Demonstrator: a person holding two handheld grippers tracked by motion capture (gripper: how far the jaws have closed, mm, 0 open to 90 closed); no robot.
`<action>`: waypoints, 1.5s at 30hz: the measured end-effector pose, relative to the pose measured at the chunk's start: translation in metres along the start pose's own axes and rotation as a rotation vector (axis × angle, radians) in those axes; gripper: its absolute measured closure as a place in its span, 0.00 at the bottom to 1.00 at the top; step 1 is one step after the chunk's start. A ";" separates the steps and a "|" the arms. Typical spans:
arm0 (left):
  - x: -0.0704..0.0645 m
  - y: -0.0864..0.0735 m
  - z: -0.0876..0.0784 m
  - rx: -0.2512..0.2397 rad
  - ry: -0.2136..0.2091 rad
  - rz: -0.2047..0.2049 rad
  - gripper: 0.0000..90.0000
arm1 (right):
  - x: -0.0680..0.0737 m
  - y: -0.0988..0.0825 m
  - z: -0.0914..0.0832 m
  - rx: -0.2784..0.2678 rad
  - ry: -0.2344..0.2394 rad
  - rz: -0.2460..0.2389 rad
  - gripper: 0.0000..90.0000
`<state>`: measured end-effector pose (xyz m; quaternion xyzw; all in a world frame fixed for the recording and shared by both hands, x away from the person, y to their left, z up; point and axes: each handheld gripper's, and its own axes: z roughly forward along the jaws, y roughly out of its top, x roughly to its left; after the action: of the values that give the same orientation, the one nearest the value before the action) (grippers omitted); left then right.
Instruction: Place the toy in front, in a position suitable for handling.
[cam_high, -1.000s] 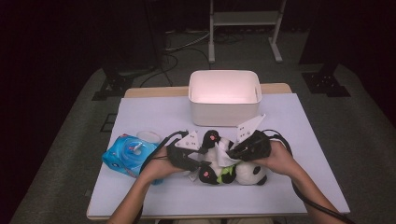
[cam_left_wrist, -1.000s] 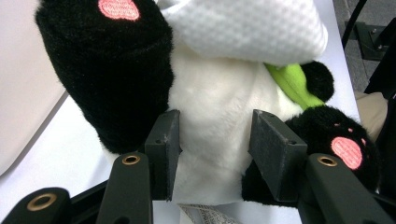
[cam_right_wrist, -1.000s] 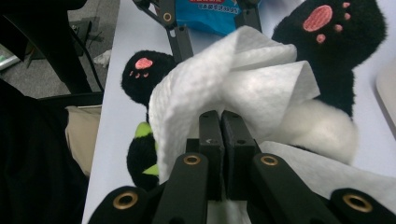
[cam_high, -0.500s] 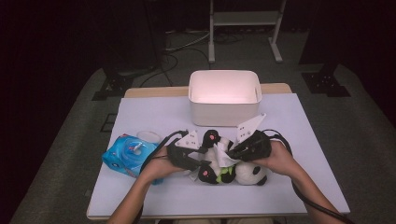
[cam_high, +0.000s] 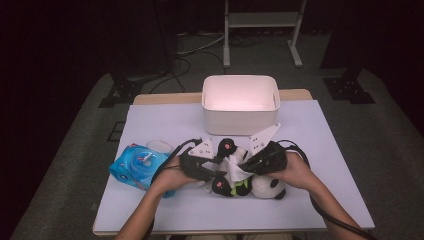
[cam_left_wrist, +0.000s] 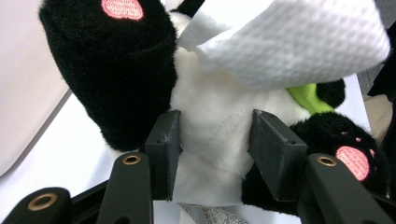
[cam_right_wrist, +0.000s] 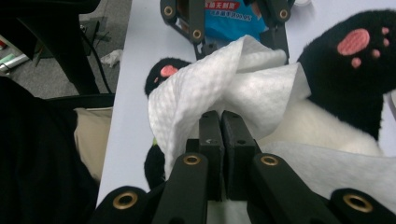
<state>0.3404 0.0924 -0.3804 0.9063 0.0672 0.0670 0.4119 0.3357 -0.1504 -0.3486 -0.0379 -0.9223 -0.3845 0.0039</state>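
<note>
On the white surface (cam_high: 320, 200), just toward six o'clock from the white bin (cam_high: 240, 102), a panda toy (cam_high: 235, 175) lay on its back with its long axis running roughly from three to nine o'clock, pink paw pads up. The left gripper (cam_left_wrist: 215, 147) came at it from nine o'clock, its jaws pinching the white belly fur between them. The right gripper (cam_right_wrist: 222, 135) sat at three o'clock of the toy, jaws pressed together on a fold of white tissue (cam_right_wrist: 233, 88) that draped over the belly. In the left gripper view the tissue (cam_left_wrist: 294, 42) hung at about one o'clock above the pinched fur, so the cloth lay between the two grippers and directly over the toy's middle. The right hand looked nearer to the tissue's free length; any wiping stroke would likely run along the body toward nine o'clock. A blue pack (cam_high: 137, 165) rested at nine o'clock of the left hand
</note>
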 end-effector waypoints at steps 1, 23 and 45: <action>0.000 0.000 0.000 -0.002 0.000 -0.001 0.59 | 0.001 -0.001 -0.001 0.001 -0.002 0.006 0.97; 0.005 0.002 0.004 0.004 -0.008 -0.006 0.58 | 0.018 0.006 0.018 0.008 0.019 -0.057 0.97; 0.009 0.003 0.003 -0.006 -0.007 -0.012 0.57 | 0.020 -0.009 0.008 0.055 -0.005 -0.044 0.97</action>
<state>0.3495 0.0901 -0.3795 0.9048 0.0710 0.0615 0.4153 0.3155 -0.1499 -0.3604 -0.0185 -0.9332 -0.3588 -0.0056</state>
